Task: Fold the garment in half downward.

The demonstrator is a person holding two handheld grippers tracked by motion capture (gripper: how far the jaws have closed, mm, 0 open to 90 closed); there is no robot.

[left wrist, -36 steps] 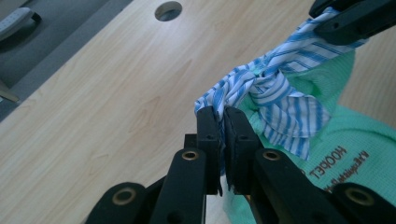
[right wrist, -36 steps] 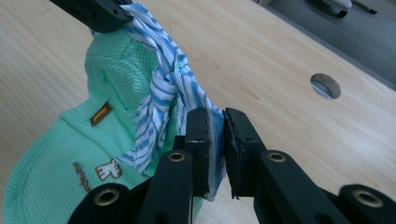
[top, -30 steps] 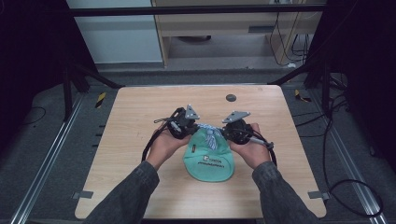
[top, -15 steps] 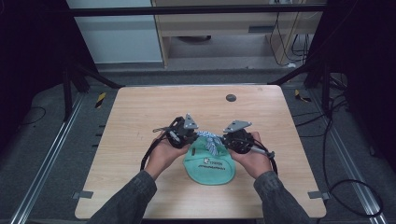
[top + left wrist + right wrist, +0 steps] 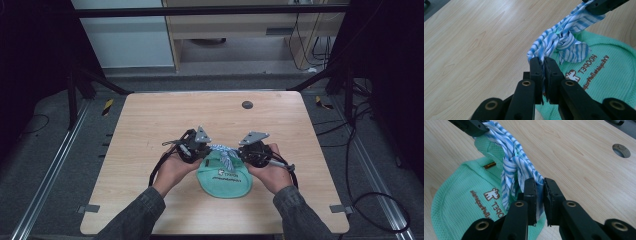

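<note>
A: So, where is the striped cloth (image 5: 223, 152) from each gripper?

B: It hangs between the two. The left gripper (image 5: 543, 65) has its jaws closed on one end of the cloth, and the right gripper (image 5: 538, 185) has its jaws closed on the other end. In the right gripper view the jaws have just been closing a little more, with the fabric pinched between them.

A: And the long axis of the cloth?

B: It runs from one gripper straight to the other, across the person's body. In the middle there is a knot or a twist, and a loose tail falls down from it onto the green pouch (image 5: 224, 176).

A: The pouch is where, exactly?

B: It lies flat on the wooden table (image 5: 150, 125), under the cloth and a little toward the person from both grippers. In the left gripper view it is just beyond the jaws, to their right; in the right gripper view it is to their left.

A: Which hand is nearer to the knot?

B: Both seem about equally near. I cannot tell that one is closer.

A: So the next move depends on what?

B: In my judgement, on the pull along that axis. If the hands go apart, the knot tightens; if they come together, the cloth becomes slack over the pouch.
</note>
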